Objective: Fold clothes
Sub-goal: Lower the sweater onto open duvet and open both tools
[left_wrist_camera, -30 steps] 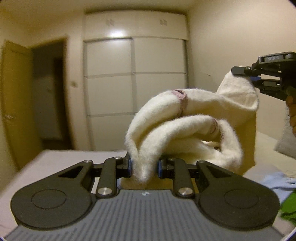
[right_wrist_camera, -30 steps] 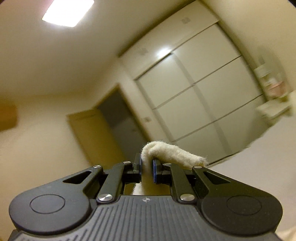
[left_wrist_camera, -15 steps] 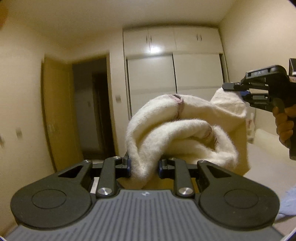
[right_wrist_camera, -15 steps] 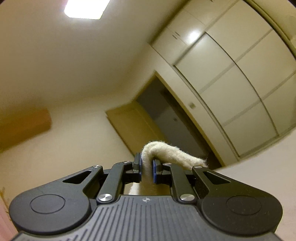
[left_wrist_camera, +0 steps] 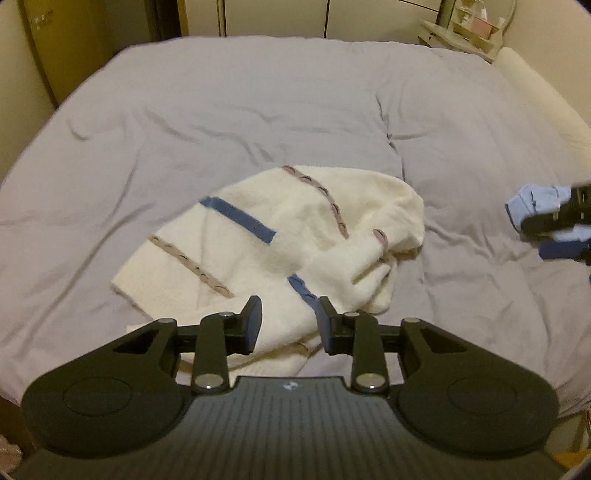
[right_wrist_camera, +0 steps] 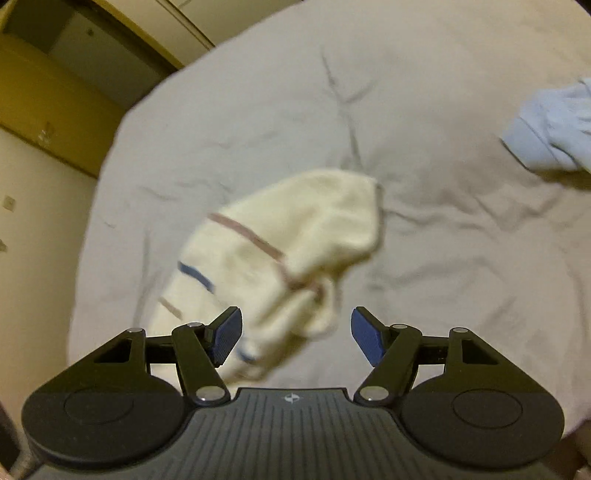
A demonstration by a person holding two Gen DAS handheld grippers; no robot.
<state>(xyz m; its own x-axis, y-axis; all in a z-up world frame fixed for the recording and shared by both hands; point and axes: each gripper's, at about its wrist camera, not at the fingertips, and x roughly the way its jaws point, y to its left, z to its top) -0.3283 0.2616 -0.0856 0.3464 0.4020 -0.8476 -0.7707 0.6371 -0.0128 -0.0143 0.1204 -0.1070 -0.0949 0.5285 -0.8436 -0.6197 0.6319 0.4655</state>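
Observation:
A cream sweater [left_wrist_camera: 280, 236] with blue and taupe stripes lies crumpled on the lilac bed sheet [left_wrist_camera: 221, 110]. My left gripper [left_wrist_camera: 290, 319] hovers over its near edge. Its jaws are opening, and a fold of the sweater lies between them without being pressed. In the right wrist view the sweater [right_wrist_camera: 295, 240] is blurred. My right gripper [right_wrist_camera: 295, 334] is above its near end, jaws opening wide, the cloth loose between them. The right gripper [left_wrist_camera: 554, 229] also shows blurred at the right edge of the left wrist view.
A light blue garment [left_wrist_camera: 532, 206] lies on the bed at the right, also seen as the blue garment [right_wrist_camera: 550, 125]. A white bolster [left_wrist_camera: 535, 96] runs along the bed's right side. A shelf with small items [left_wrist_camera: 465, 26] stands behind, and a wooden door [right_wrist_camera: 48, 103] at the left.
Both grippers came down from holding the sweater up in the air and now point at the bed. The sweater dropped onto the sheet. The right jaws sprang wide open and the left jaws widened.

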